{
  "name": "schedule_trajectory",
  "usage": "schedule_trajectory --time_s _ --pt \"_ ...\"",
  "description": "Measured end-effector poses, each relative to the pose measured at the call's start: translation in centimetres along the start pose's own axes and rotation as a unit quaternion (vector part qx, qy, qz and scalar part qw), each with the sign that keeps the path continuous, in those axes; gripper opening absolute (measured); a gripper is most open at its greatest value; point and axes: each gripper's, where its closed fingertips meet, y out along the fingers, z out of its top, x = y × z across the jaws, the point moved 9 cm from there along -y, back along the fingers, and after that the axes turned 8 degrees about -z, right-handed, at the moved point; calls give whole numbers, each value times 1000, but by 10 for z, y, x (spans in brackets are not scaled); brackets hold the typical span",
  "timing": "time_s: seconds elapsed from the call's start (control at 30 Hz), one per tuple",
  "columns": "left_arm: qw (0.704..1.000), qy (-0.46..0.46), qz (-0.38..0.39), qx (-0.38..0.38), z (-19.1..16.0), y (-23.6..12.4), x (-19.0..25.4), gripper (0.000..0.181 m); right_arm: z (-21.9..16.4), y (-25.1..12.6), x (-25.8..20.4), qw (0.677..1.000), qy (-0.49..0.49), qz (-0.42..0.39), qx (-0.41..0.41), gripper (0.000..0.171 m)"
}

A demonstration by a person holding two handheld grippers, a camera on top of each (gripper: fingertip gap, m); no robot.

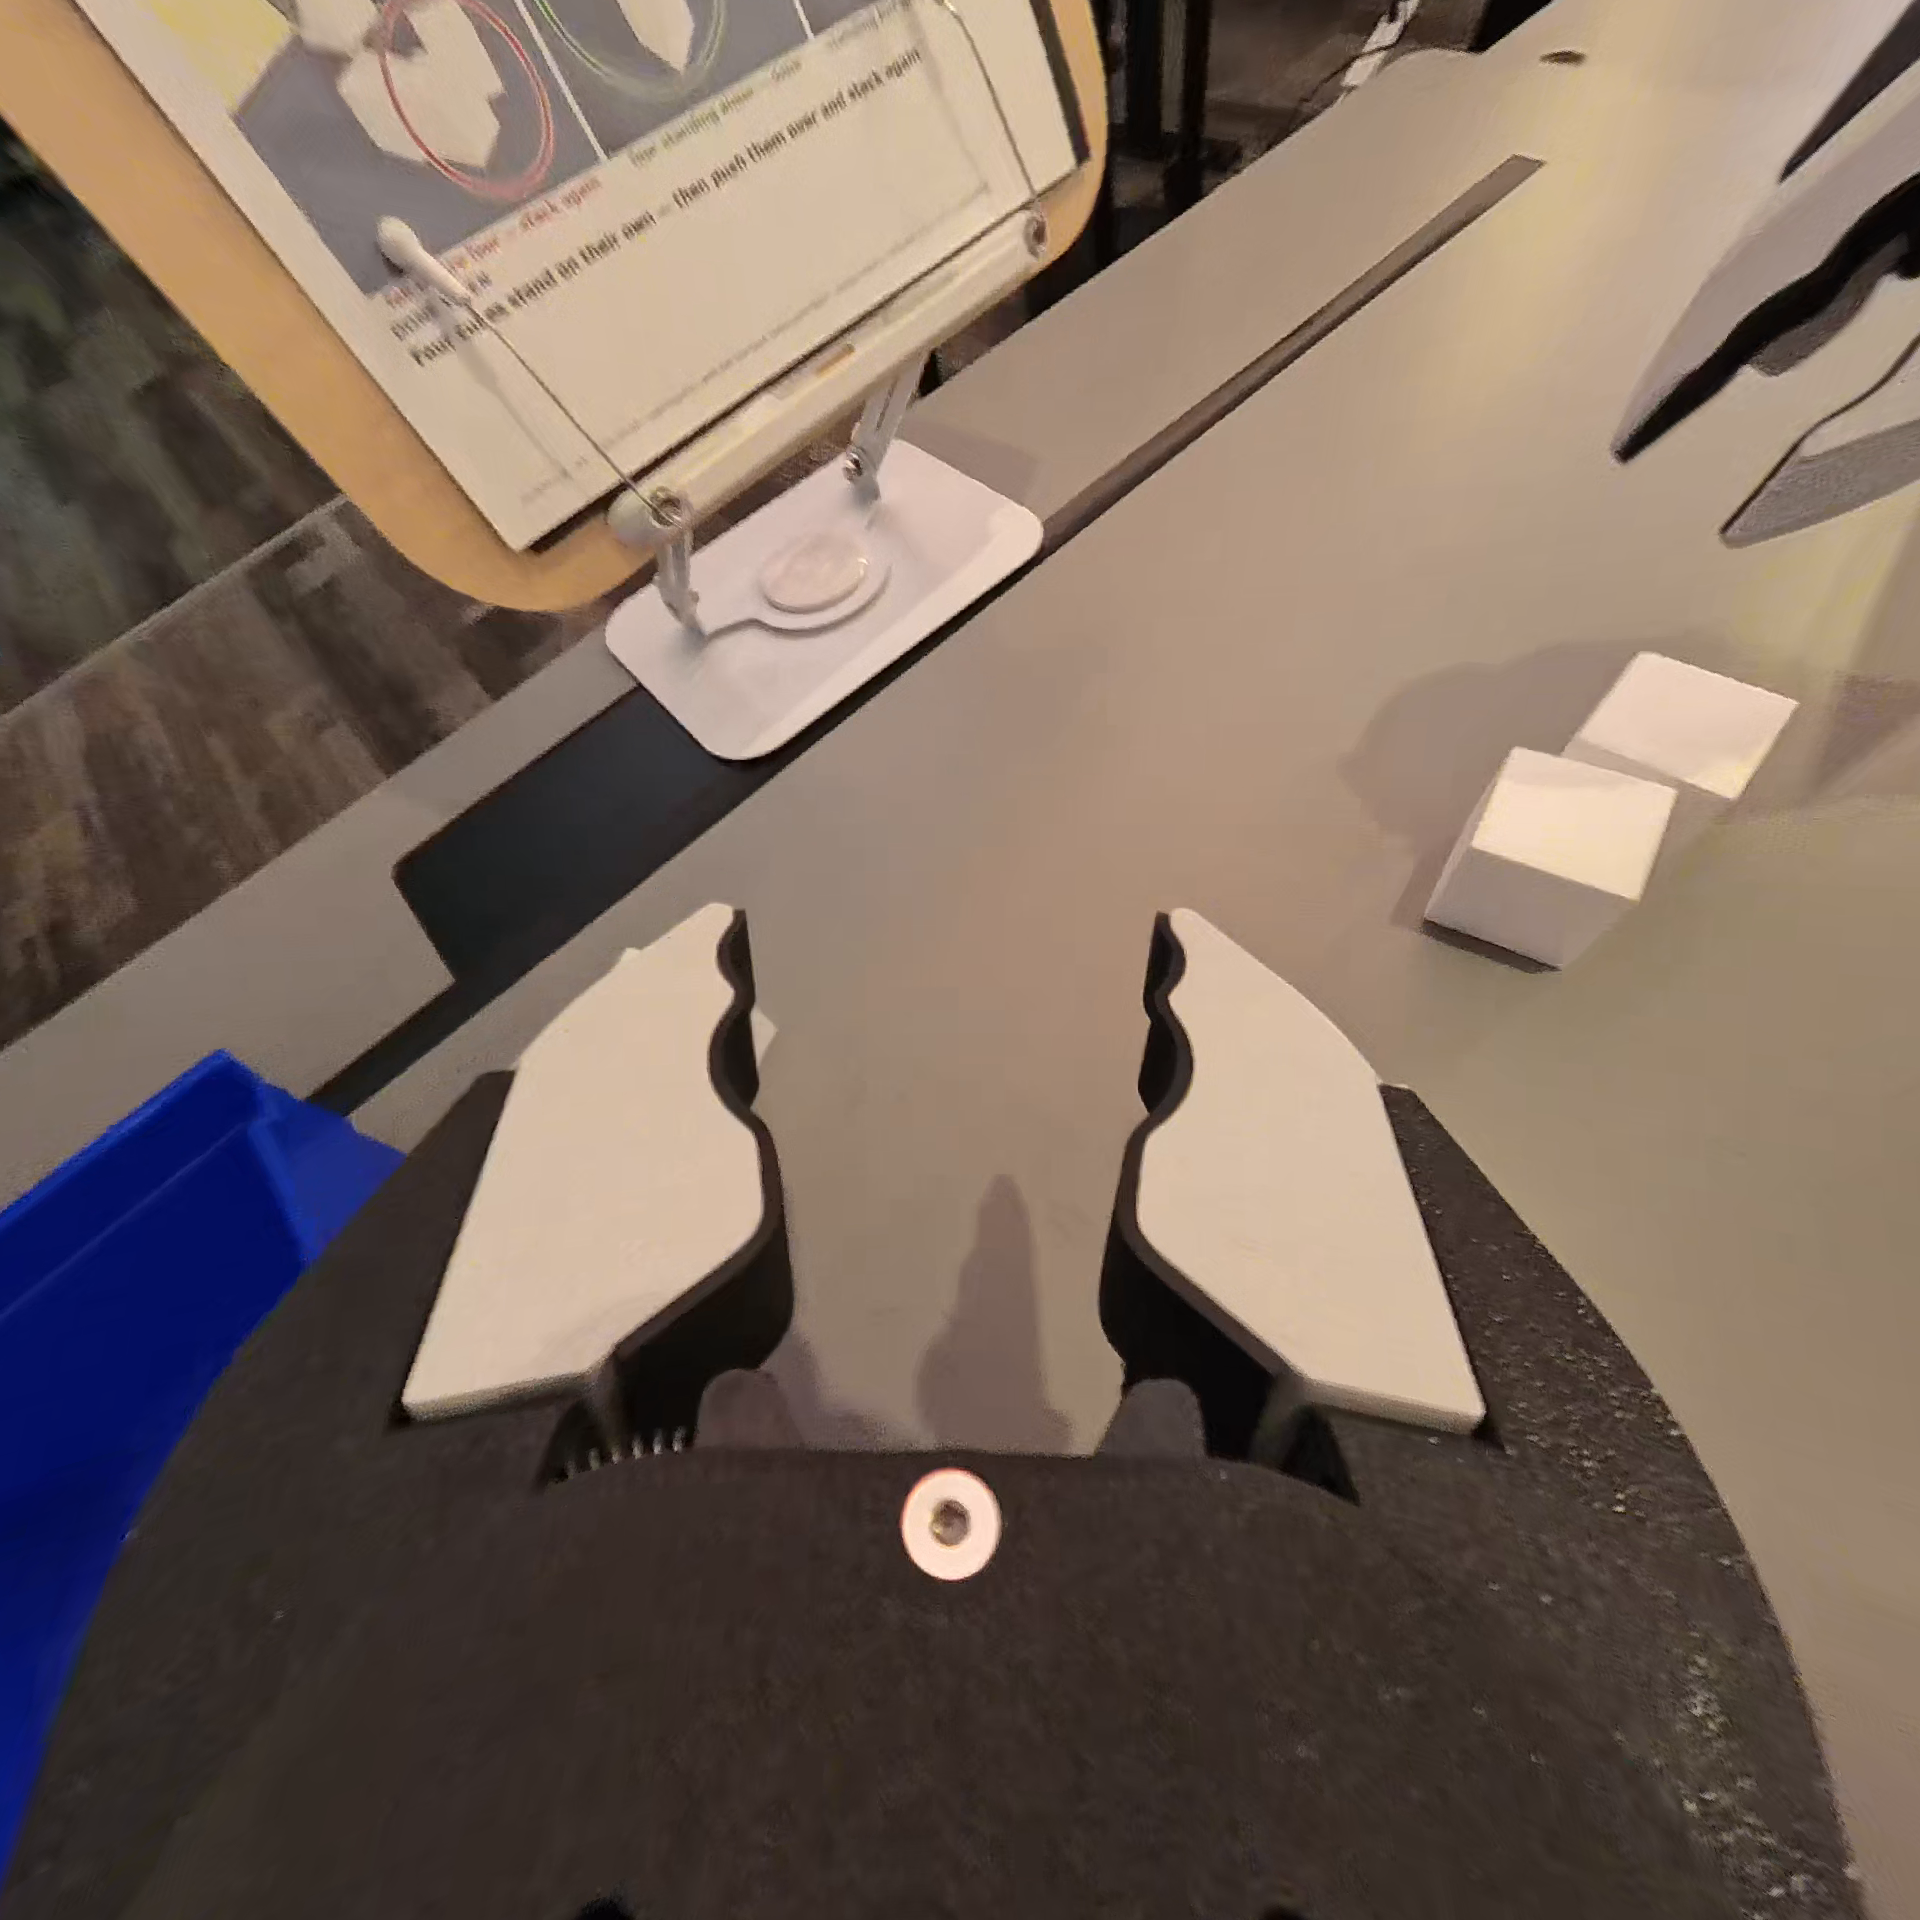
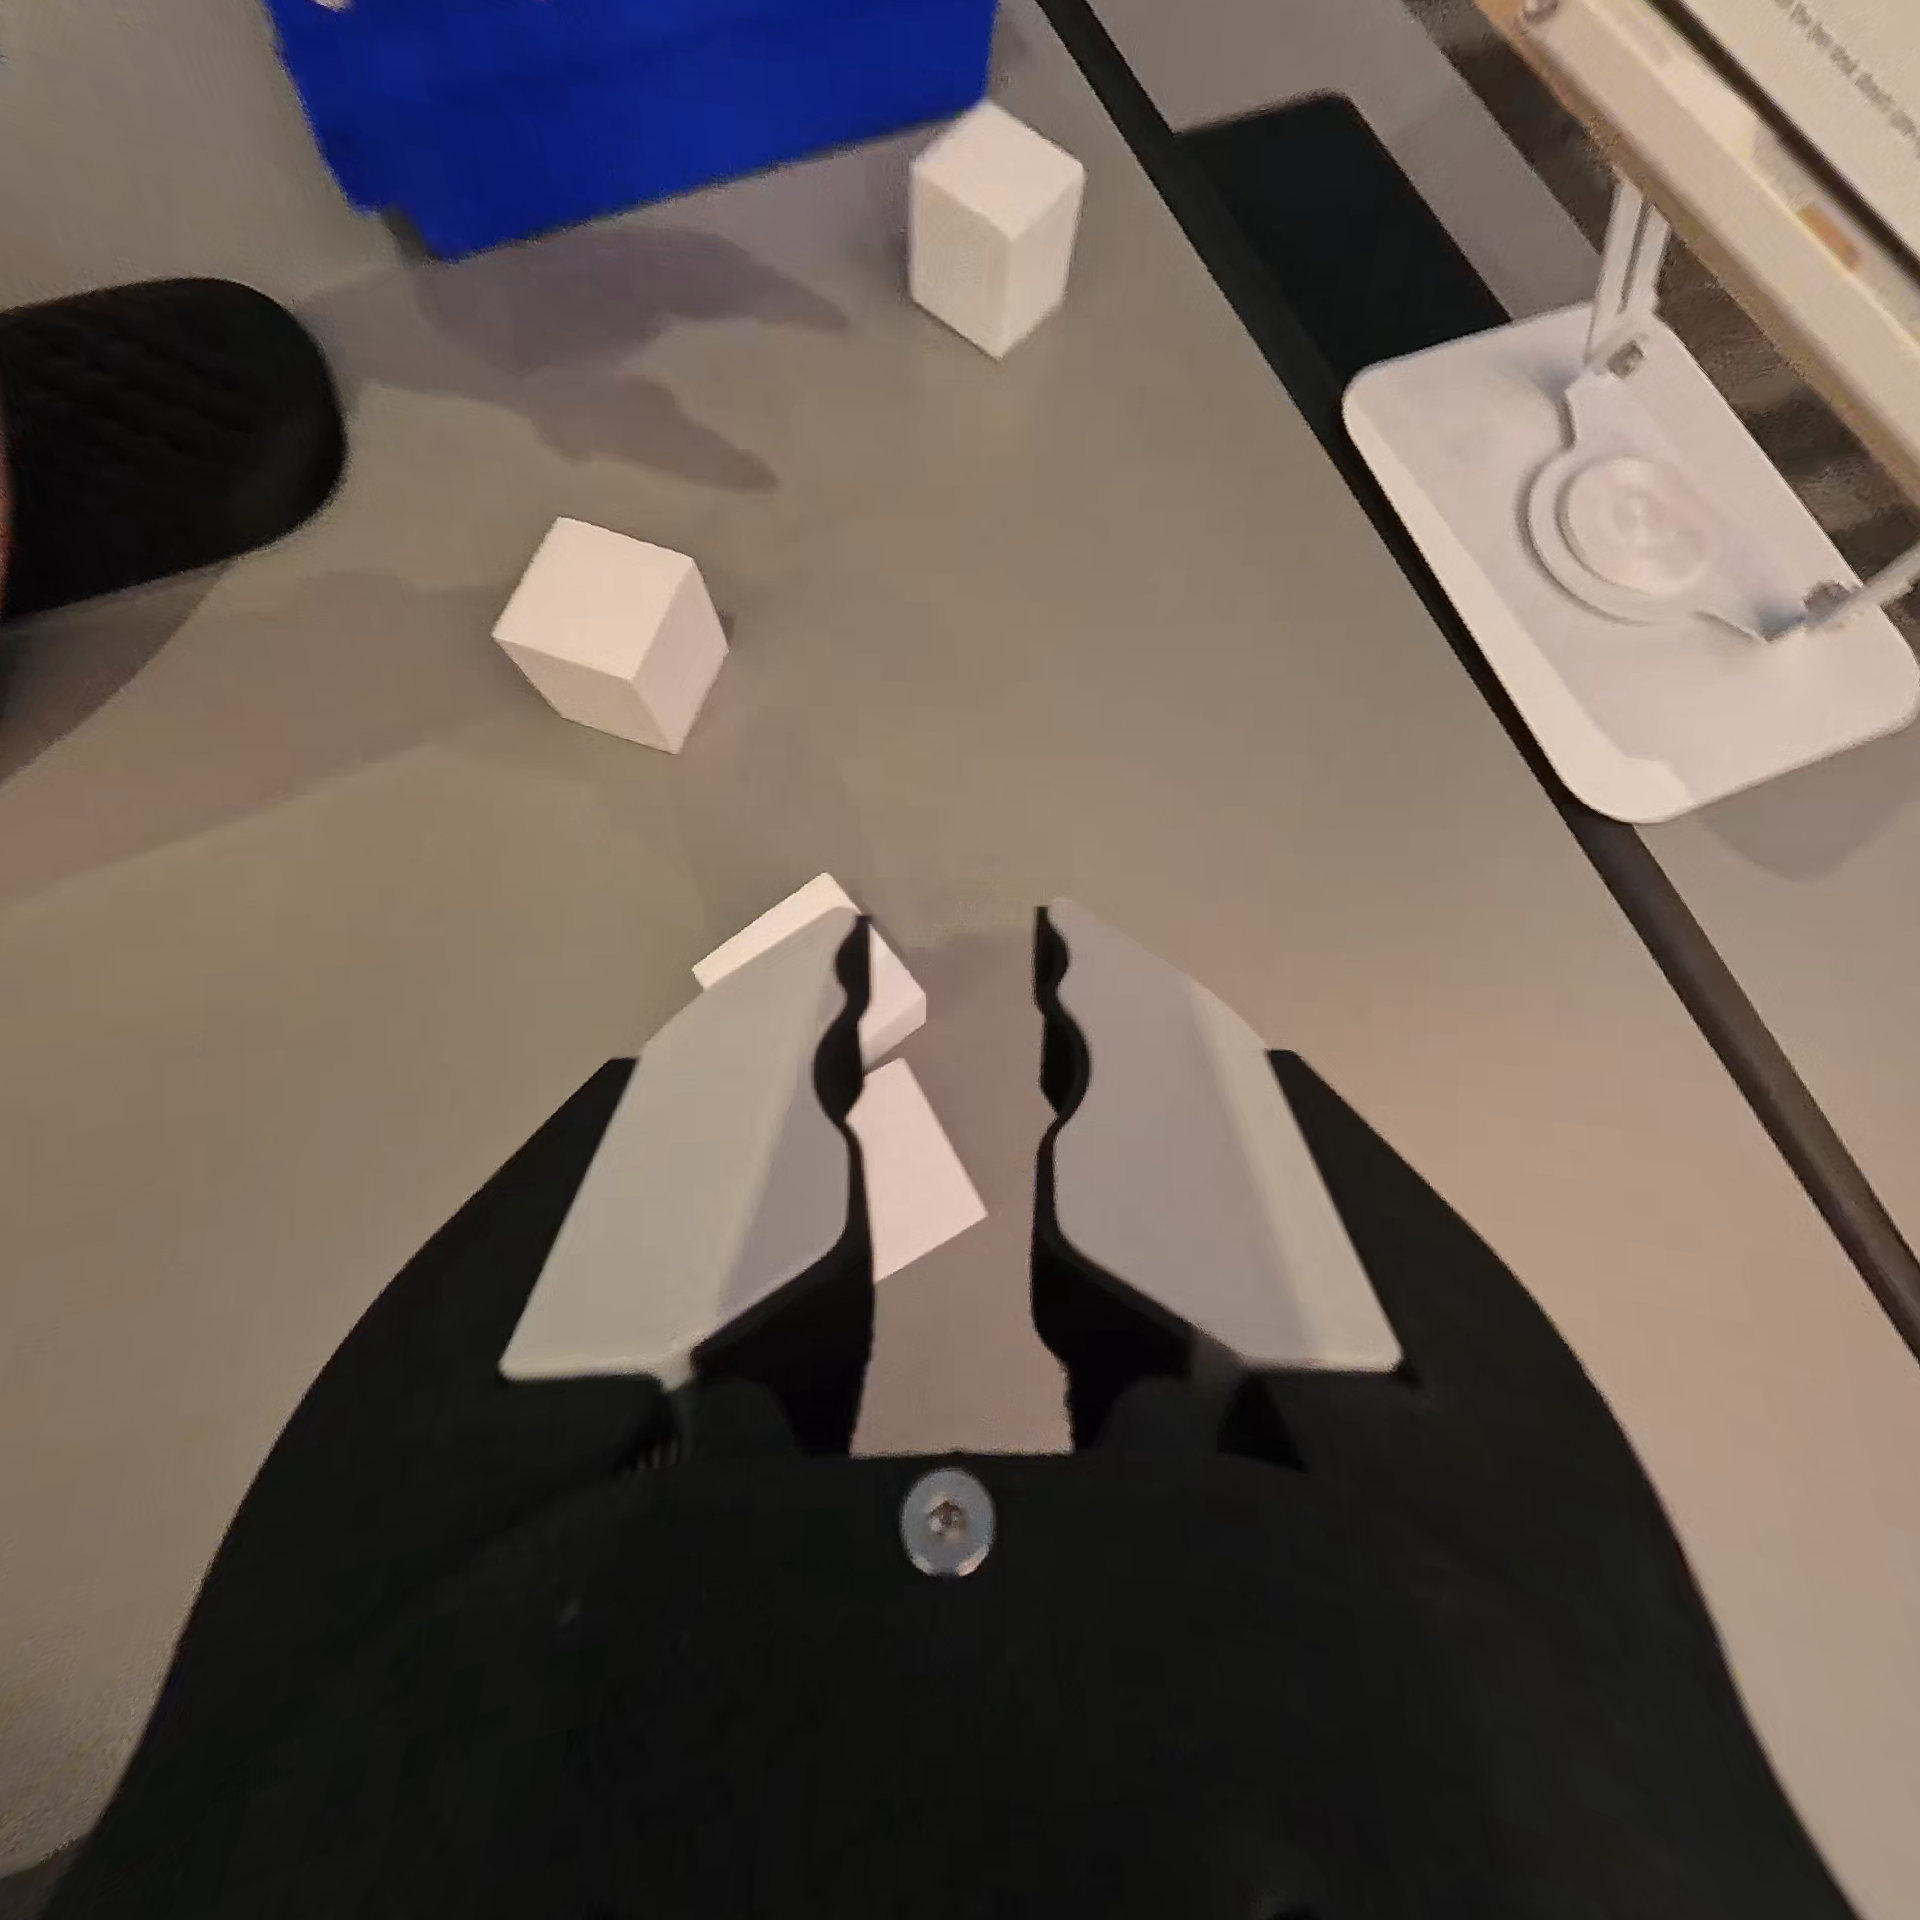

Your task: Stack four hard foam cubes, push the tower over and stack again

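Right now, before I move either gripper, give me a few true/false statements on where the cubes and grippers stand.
1. All four cubes are stacked in a tower. False: they lie scattered on the grey table; the far cube and the middle cube stand apart.
2. The left gripper is open and empty. True.
3. The right gripper is clamped on a cube. False: its jaws are parted, and the two near cubes lie below, beside its left finger.
4. A blue bin sits beyond the far cube. True.
5. The white stand base lies at the table's edge. True.
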Motion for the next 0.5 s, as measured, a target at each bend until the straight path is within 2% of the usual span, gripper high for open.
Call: schedule_trajectory --time_s 0.07,0.17,0.23,0.3,0.4,0.5 --pt "999 -6 -46 -1 -6 6 3 69 -19 -1 7 998 -12 36 56 47" --pt "997 -1 -73 6 -2 6 10 74 -52 1 22 990 16 60 125 56" --pt "995 16 -86 49 8 -2 21 77 -76 4 29 986 32 64 153 59" --pt "993 31 -67 95 17 -13 28 80 -93 3 31 976 52 70 200 63" --pt "990 16 -7 142 24 -29 29 74 -102 0 33 977 63 73 189 66" --pt "991 -10 11 136 21 -27 22 76 -102 -4 35 974 68 68 207 66"
